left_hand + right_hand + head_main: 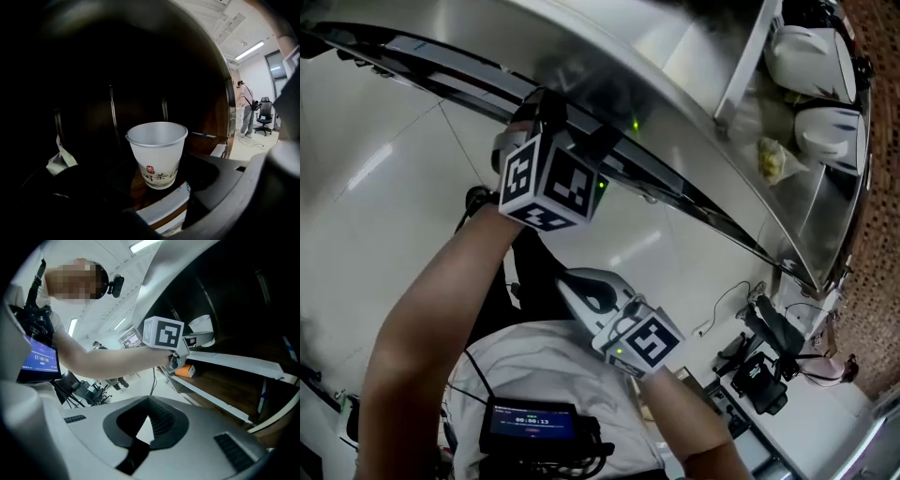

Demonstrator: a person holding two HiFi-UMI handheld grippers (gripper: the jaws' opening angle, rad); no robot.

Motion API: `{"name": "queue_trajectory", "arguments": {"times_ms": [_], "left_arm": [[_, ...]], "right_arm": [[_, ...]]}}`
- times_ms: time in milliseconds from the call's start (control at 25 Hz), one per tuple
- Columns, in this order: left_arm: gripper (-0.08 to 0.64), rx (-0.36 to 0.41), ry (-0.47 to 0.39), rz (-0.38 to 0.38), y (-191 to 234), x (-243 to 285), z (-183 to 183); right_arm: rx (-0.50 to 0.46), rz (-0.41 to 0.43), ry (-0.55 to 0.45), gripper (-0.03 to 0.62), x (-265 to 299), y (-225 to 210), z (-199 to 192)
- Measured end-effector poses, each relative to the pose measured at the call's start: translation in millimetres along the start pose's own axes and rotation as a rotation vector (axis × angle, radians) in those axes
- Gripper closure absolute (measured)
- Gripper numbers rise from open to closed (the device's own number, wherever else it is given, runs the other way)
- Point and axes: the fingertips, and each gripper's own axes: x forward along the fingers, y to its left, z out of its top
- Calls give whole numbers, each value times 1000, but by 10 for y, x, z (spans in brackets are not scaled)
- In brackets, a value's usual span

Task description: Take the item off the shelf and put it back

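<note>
A white paper cup [157,159] with red and dark print stands upright on the wooden shelf board [136,190], near its white front edge. My left gripper [157,171] reaches into the dark shelf, and its jaws stand wide on either side of the cup. Wood shows between the left jaw and the cup, so the pads do not press on it. In the head view only its marker cube [546,183] shows below the shelf's metal top [675,56]. In the right gripper view the cup [202,325] sits just beyond the left gripper. My right gripper [569,281] hangs near my chest, shut and empty.
White bags [811,56] and a yellowish packet [773,159] lie in the shelf's right bay. A crumpled packet [58,159] lies left of the cup. An orange box [186,370] sits on a lower board. Camera gear [759,375] stands on the floor. A person [246,110] and a chair [265,115] are far off.
</note>
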Motion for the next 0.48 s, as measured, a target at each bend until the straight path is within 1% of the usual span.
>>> {"name": "queue_trajectory", "arguments": {"times_ms": [120,240,320,400,480], "left_arm": [[242,10,3,12,37,164,41],[241,-2,20,33,94,314,47],[241,-13,44,40,112,391,23],[238,-12,87,30,81,463,-62],[232,-6,110,20,39,498,-112]], "right_arm": [[4,-9,3,586,-46,-39,-41],[21,-12,19,586,-98,-49,-76],[27,-14,15,586,-118,-64,-74],[19,-19,-2,586,-131,-96,-54],[16,-14,-2,586,-143,-98,-32]]}}
